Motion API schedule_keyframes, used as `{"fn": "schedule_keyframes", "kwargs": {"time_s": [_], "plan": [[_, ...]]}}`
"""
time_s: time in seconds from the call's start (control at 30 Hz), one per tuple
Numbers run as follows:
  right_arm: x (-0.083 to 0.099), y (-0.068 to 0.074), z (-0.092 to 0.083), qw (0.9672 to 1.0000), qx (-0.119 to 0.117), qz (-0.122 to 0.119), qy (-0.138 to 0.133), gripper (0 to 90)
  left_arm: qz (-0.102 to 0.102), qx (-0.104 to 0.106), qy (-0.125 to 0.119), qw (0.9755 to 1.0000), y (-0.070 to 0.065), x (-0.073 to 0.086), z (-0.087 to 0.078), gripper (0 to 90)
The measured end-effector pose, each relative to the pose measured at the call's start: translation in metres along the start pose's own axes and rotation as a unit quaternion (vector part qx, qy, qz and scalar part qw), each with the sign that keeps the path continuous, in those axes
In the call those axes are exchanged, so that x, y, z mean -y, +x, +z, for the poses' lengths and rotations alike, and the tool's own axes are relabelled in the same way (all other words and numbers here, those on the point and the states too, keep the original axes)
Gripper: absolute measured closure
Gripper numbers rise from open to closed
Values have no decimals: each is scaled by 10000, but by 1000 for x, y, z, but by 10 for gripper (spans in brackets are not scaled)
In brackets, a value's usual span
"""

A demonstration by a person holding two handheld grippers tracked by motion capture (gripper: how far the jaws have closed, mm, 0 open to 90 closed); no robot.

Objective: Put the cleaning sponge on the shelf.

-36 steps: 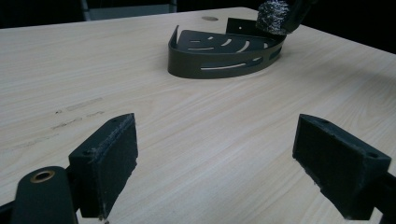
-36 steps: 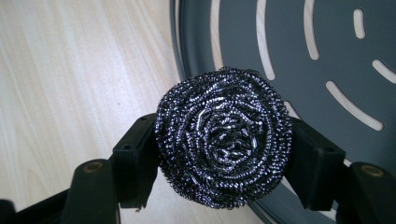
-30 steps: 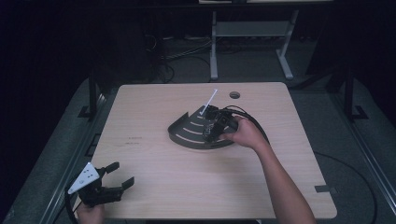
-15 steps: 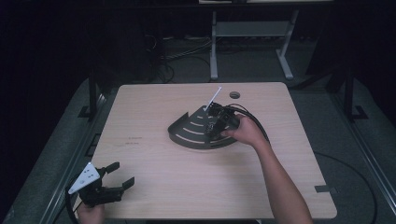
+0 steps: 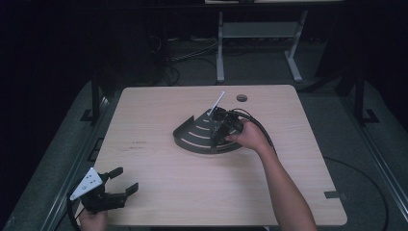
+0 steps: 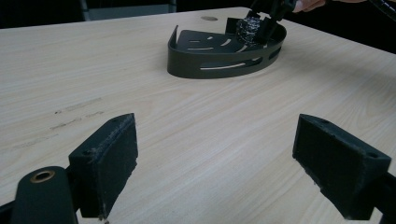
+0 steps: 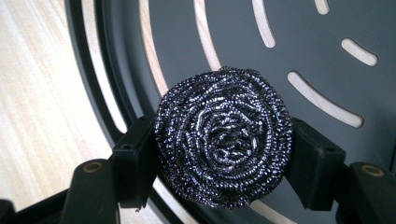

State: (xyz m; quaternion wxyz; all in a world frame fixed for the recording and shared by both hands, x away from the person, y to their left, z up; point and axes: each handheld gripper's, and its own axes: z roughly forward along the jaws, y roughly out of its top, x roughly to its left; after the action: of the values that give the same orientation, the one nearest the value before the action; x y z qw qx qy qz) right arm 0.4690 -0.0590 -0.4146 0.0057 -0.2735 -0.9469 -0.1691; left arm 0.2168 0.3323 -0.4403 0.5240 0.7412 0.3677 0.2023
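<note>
One dark fan-shaped slotted tray (image 5: 197, 137) sits at the centre of the high view on a pale wooden table (image 5: 159, 192). The right gripper (image 7: 223, 154) clamps one steel wool scourer (image 7: 223, 140) over the tray. At lower left, the left gripper (image 5: 115, 185) rests with jaws spread wide, holding nothing.

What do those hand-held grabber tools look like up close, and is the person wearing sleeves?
Both are black. The left gripper carries a grey three-cornered plate and has two blocky, square-faced jaws with brass-coloured rivets. The right gripper trails thick black cables. The forearm shows no sleeve.
</note>
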Motion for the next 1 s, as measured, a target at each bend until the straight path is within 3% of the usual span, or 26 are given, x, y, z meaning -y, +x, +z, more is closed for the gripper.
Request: {"fn": "schedule_keyframes", "kwargs": {"time_s": [1.0], "plan": [[-6,-6,17,9998,32,154,85,326,-18,3,-27,10000,0,0,-1,133]]}}
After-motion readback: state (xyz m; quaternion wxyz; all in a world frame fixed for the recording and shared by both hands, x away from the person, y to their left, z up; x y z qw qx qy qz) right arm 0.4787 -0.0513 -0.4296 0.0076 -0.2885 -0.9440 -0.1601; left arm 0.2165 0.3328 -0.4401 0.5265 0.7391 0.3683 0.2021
